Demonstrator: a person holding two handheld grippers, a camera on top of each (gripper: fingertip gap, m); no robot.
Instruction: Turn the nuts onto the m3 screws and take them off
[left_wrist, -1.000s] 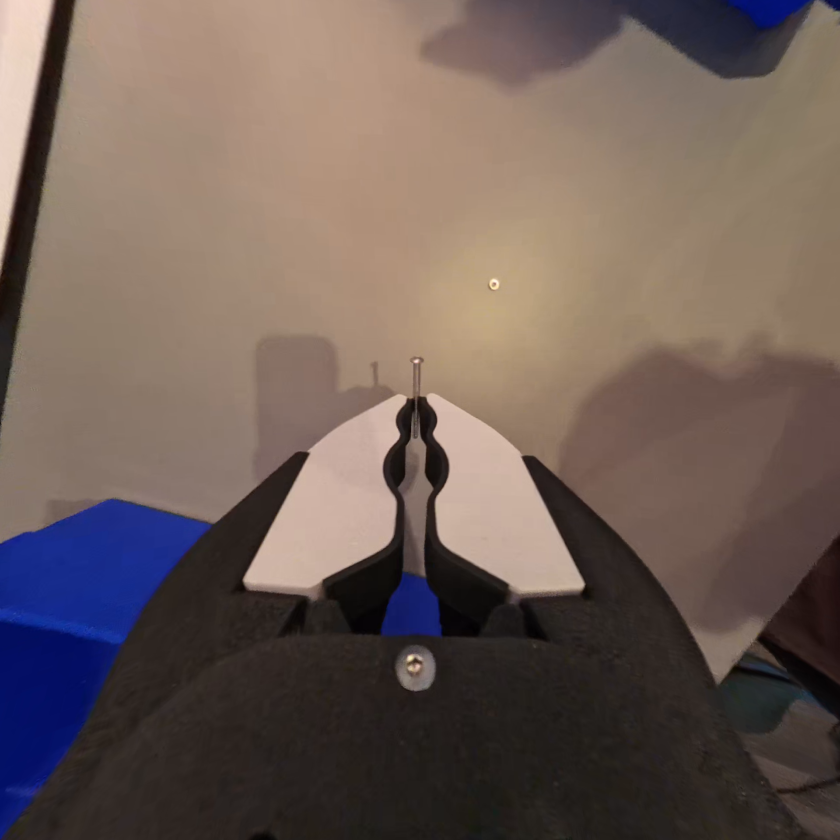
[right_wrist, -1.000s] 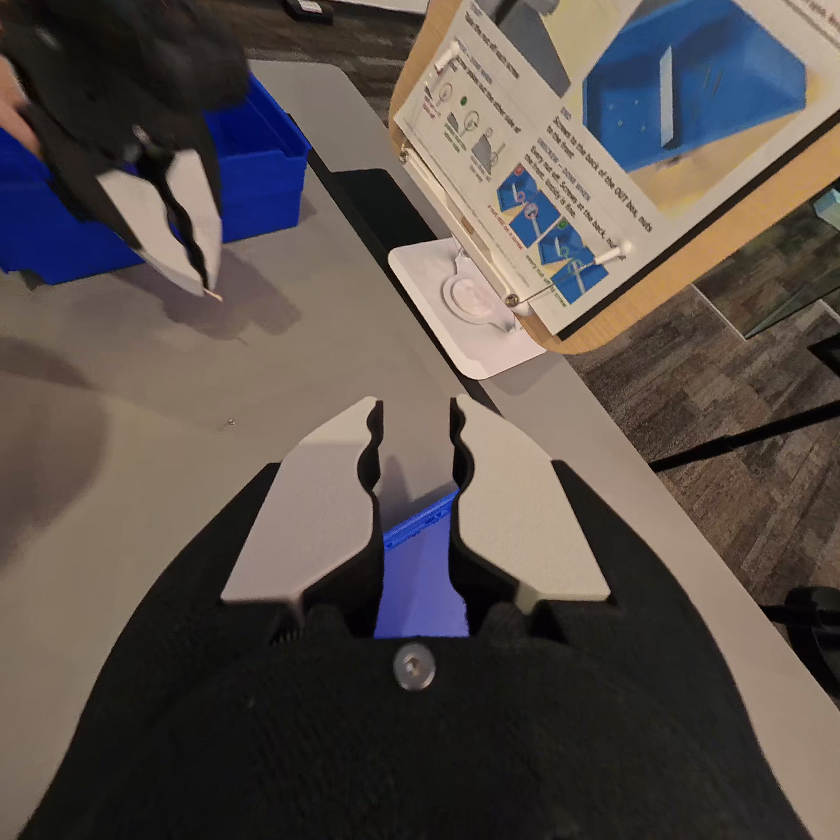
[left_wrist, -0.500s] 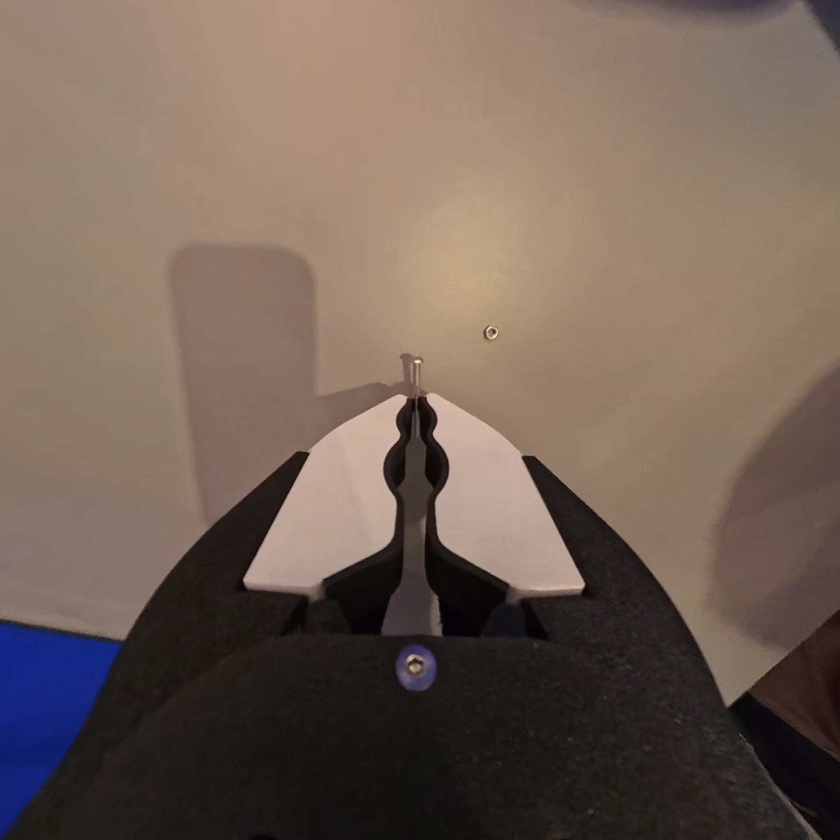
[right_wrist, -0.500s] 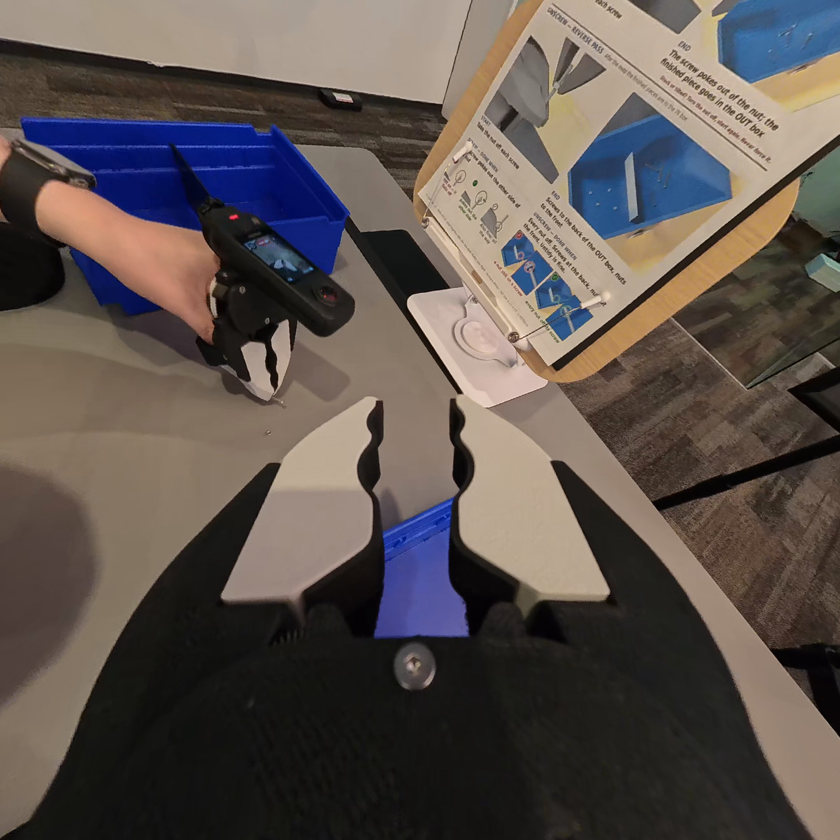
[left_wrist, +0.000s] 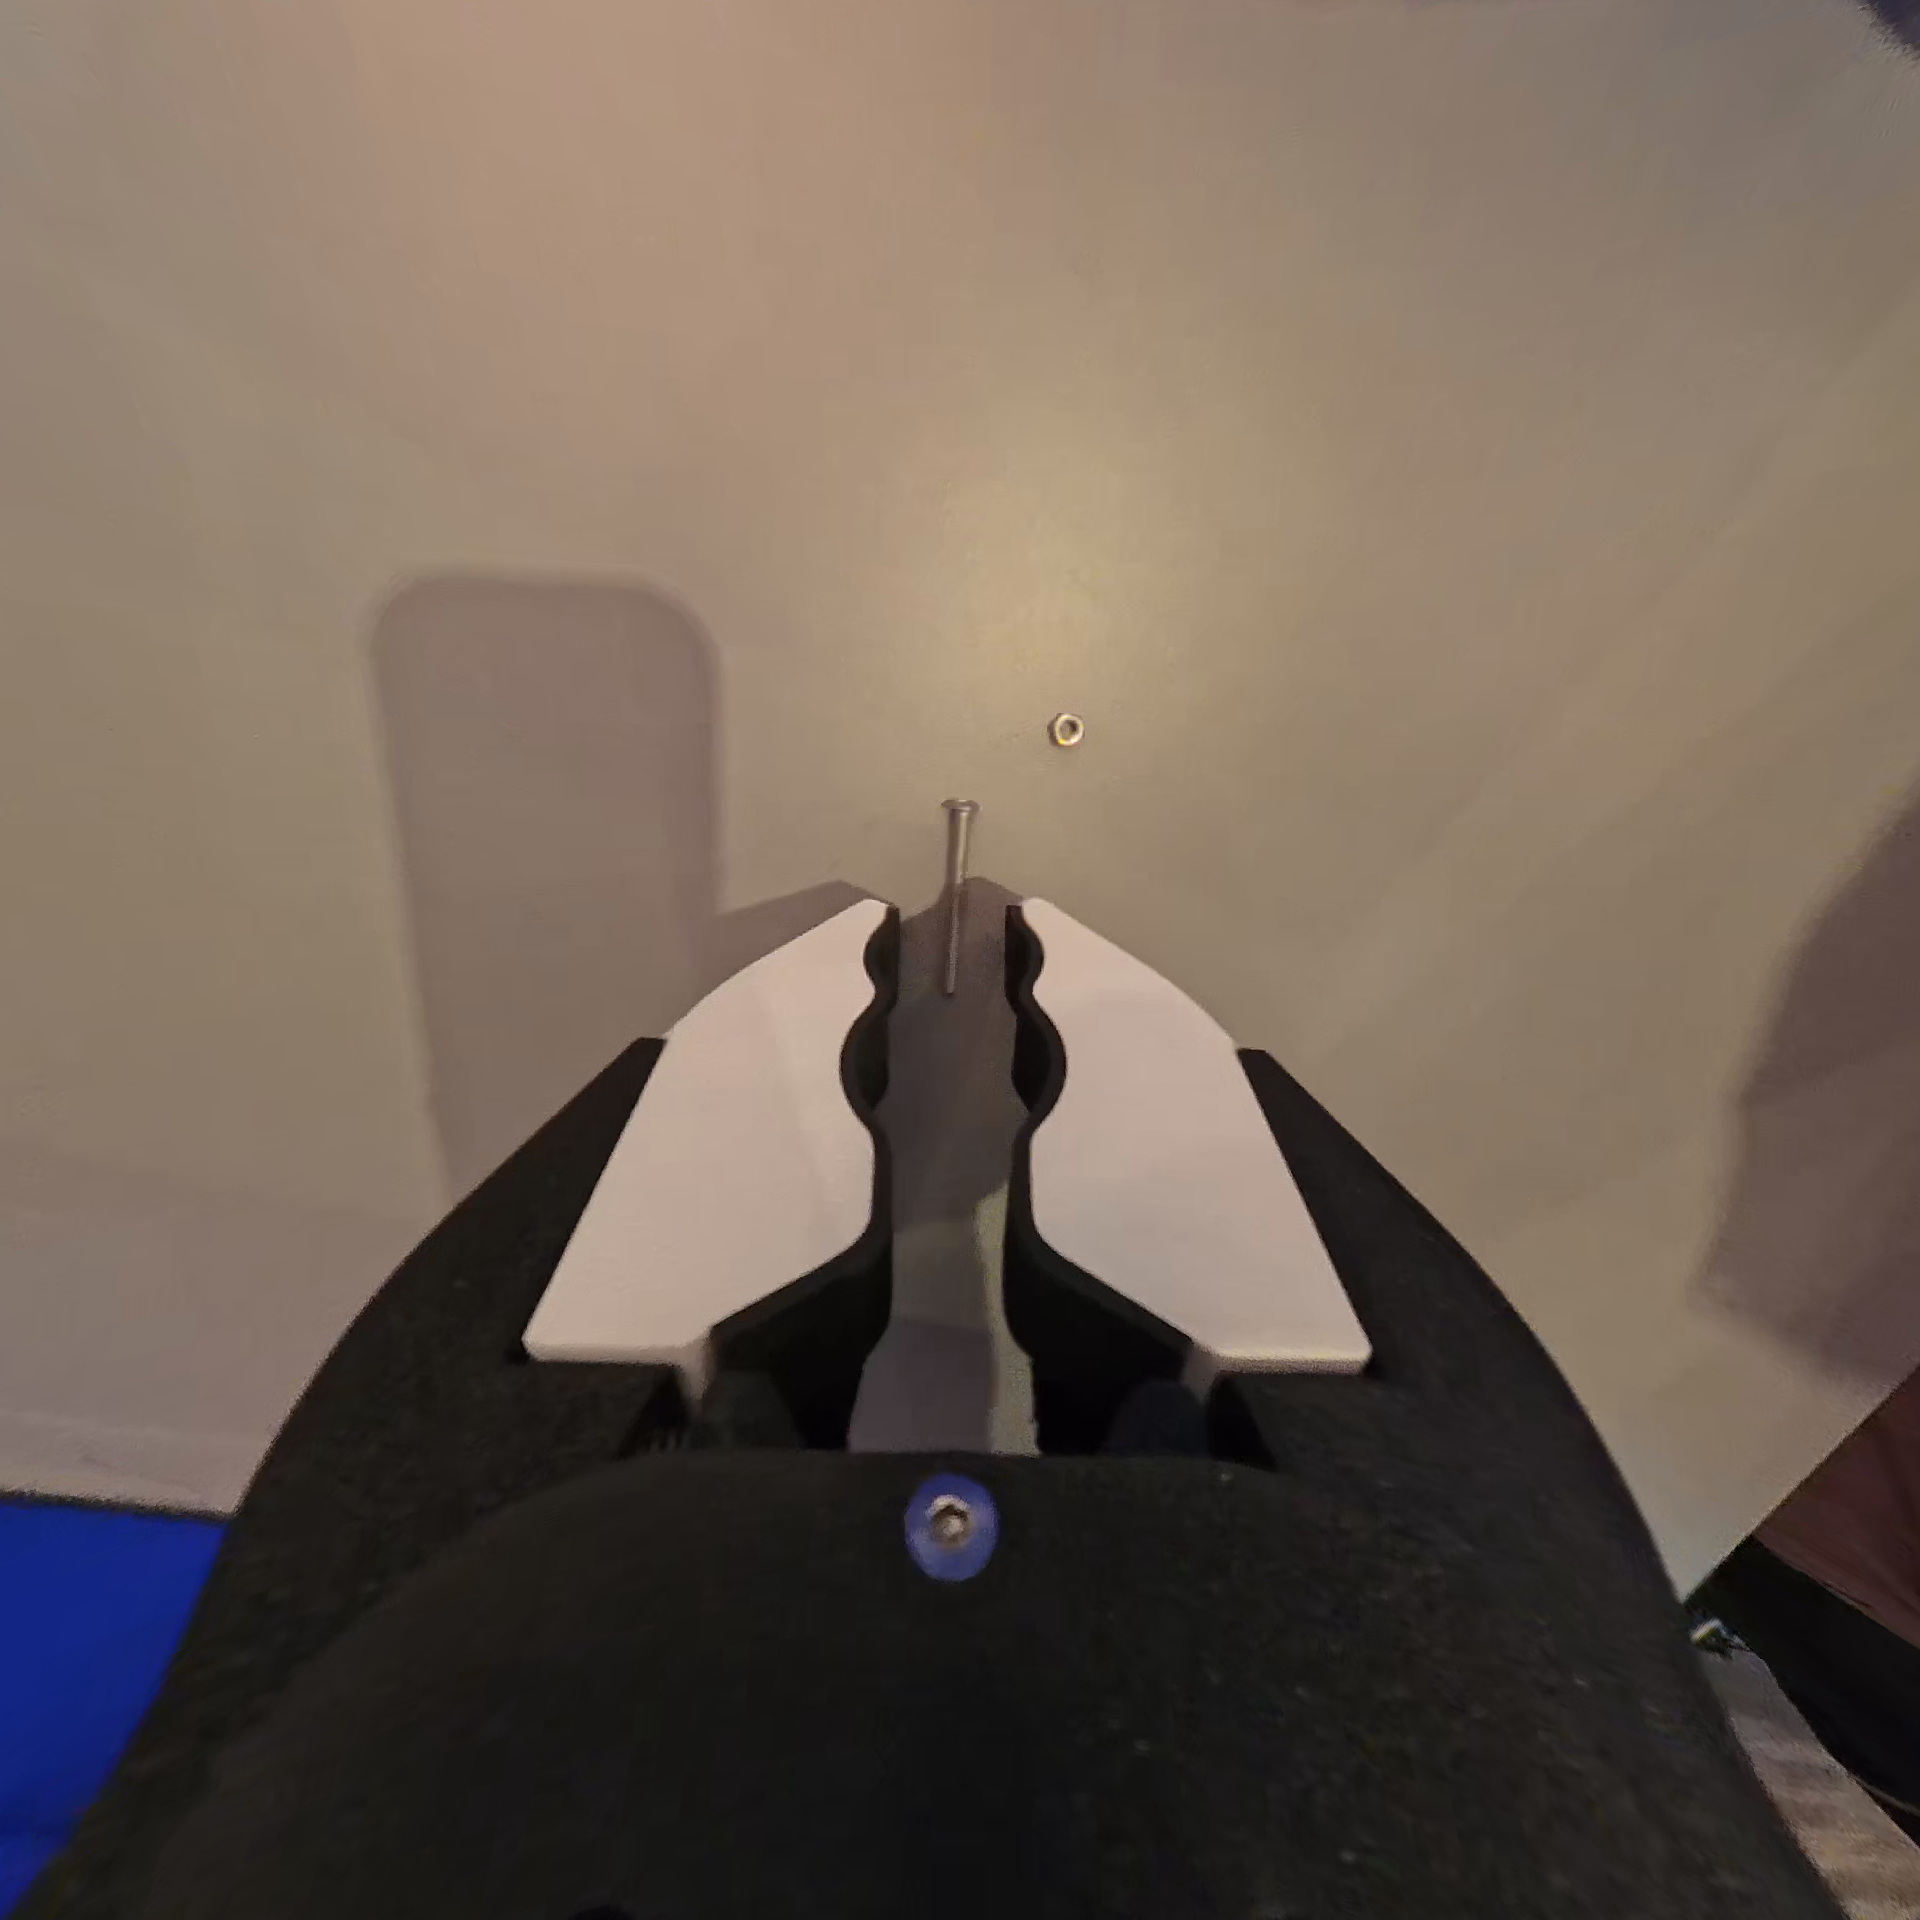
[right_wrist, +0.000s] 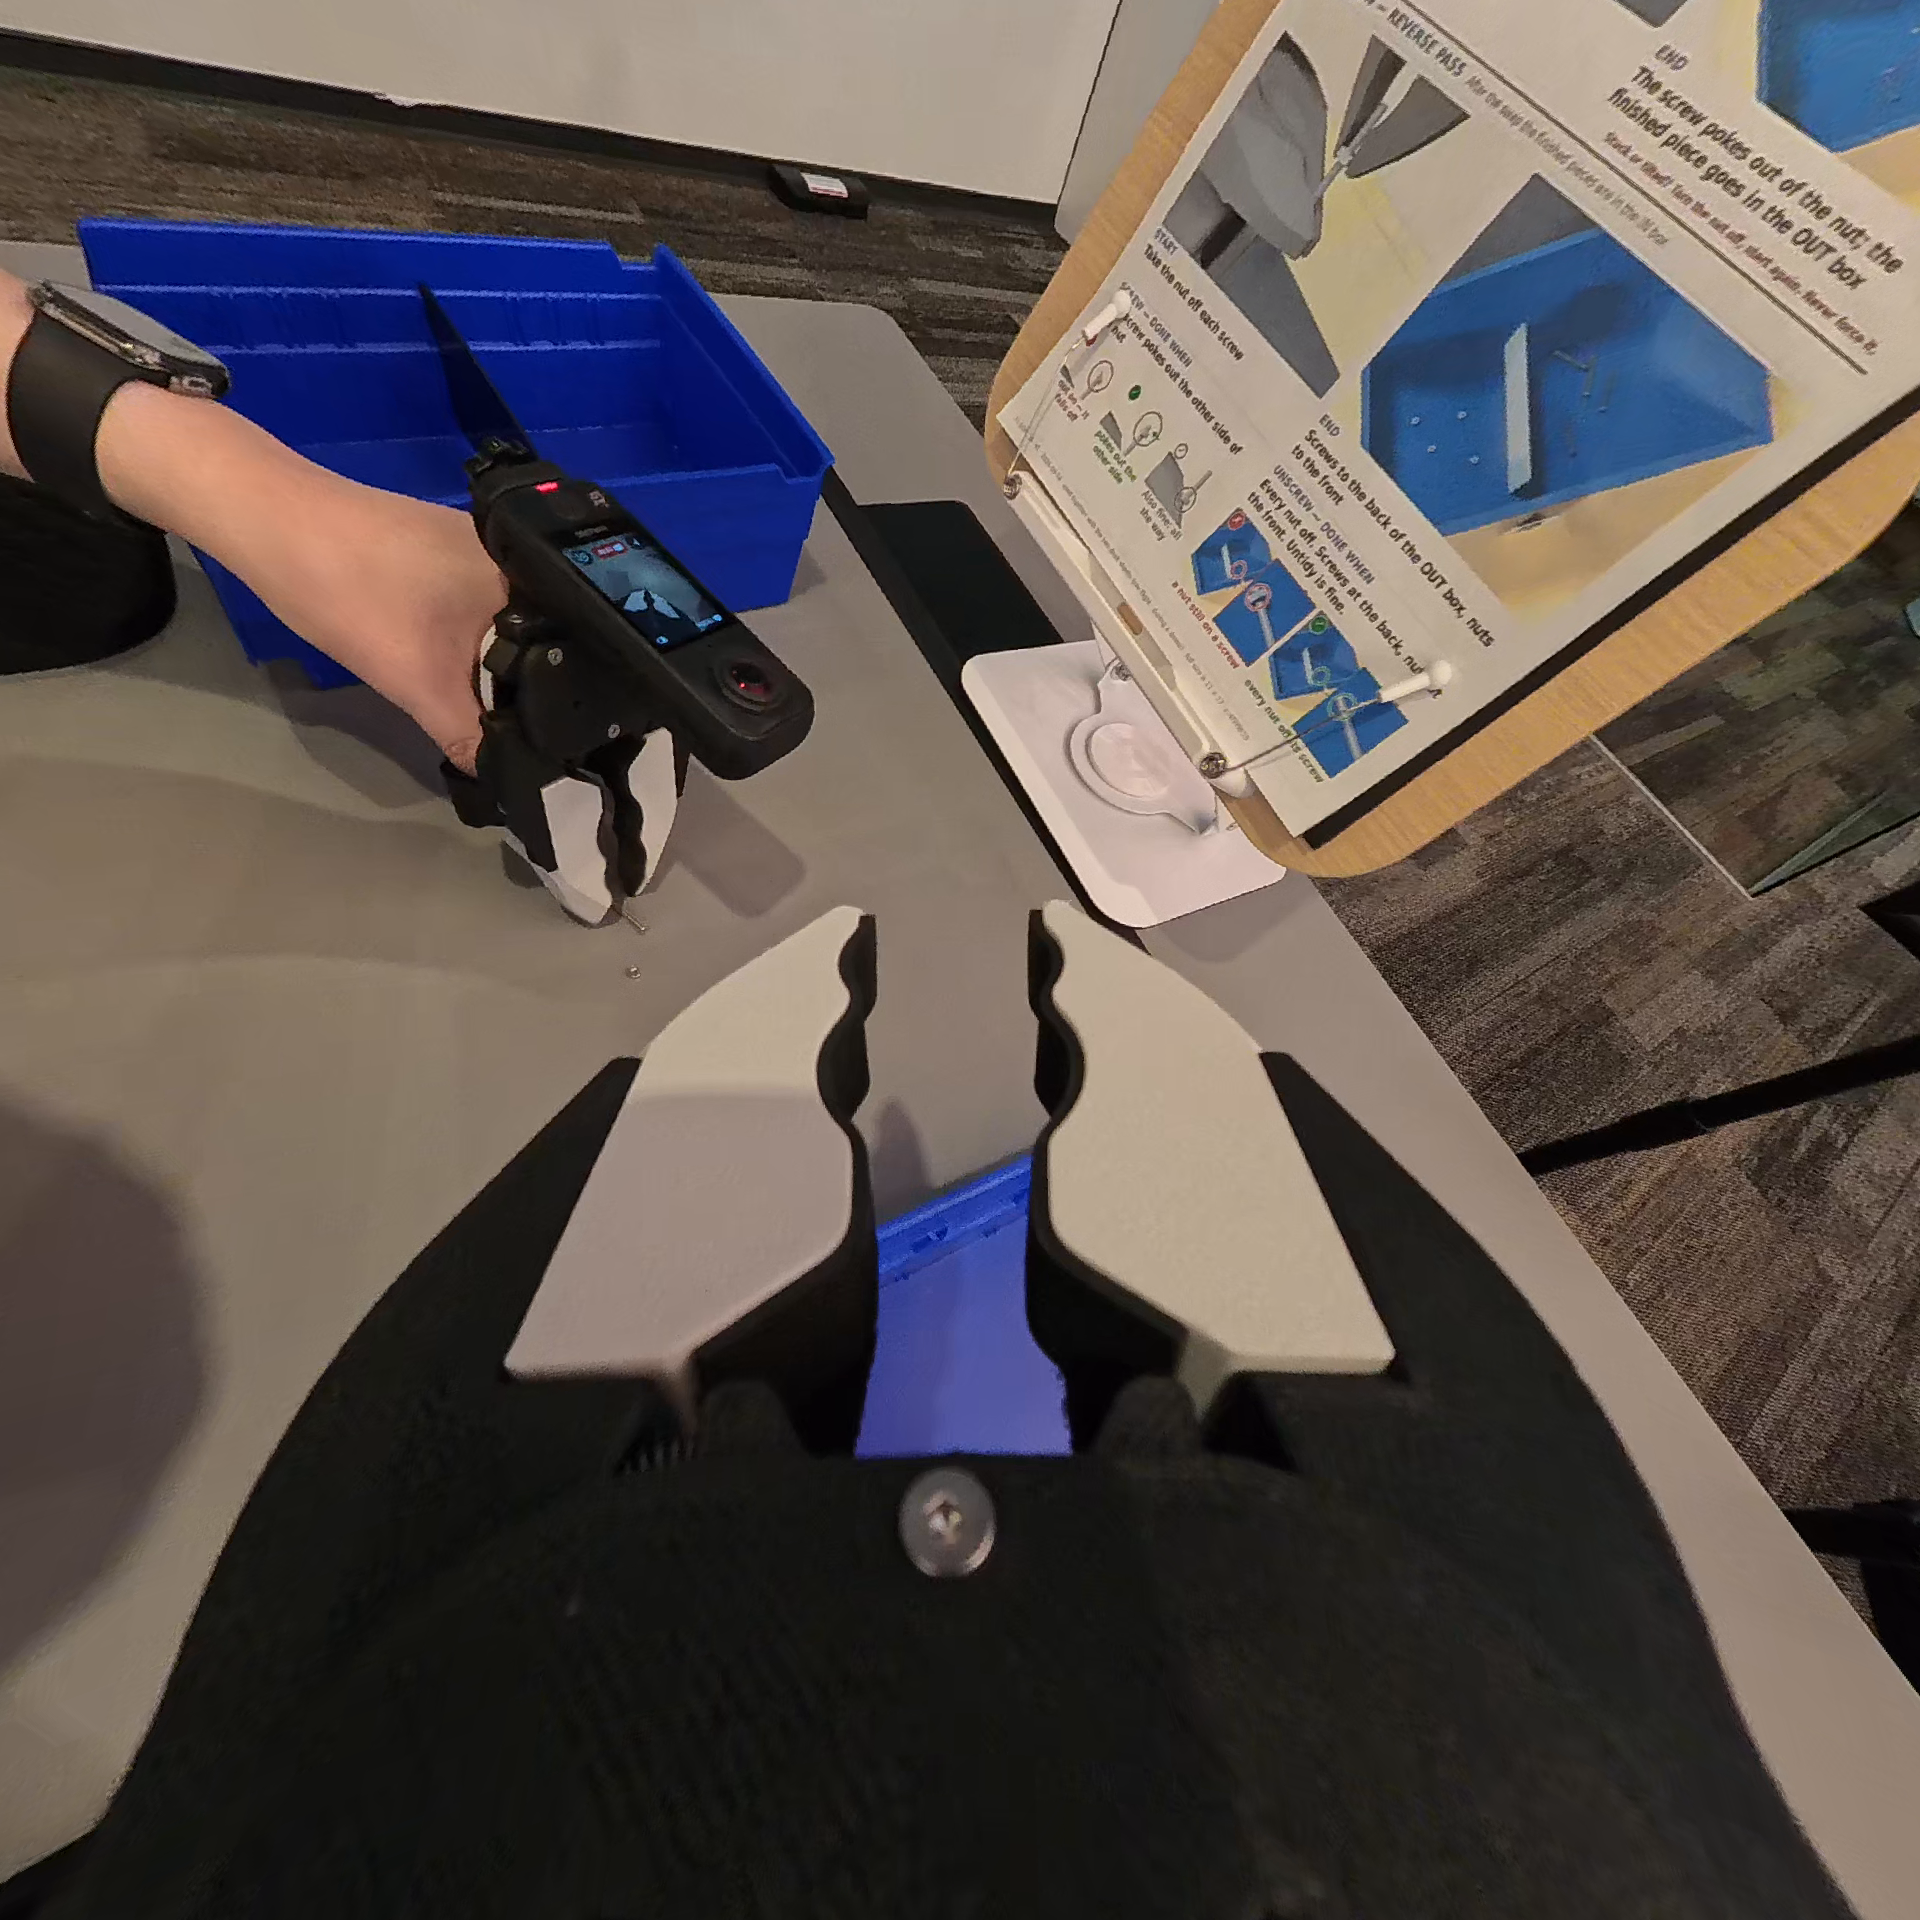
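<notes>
Grey tabletop (right_wrist: 312, 1039) fills most of both views, matte and smooth. At eleven o'clock in the right wrist view a blue plastic bin (right_wrist: 582, 416) sits on it, and at one o'clock a wooden board carrying an instruction sheet (right_wrist: 1507, 416) leans on a white stand (right_wrist: 1122, 790). The right gripper (right_wrist: 951, 935), with pale fingers on a black body, is held above the table with its jaws apart and nothing between them; a blue edge shows under the gap. The left gripper (right_wrist: 613, 888), held by a person's hand (right_wrist: 416, 623) with a black wristband, points down at the table at ten o'clock from the right one. Its jaws are parted. In the left wrist view the screw (left_wrist: 952, 904) is thin, silver and long, with a small flat head at its far end; it lies in the gap at the left gripper's (left_wrist: 945, 914) tips, touching neither finger as far as can be seen. The nut (left_wrist: 1066, 729), a tiny silver hexagonal ring, lies flat on the table at one o'clock from the screw's head, near it but apart.
</notes>
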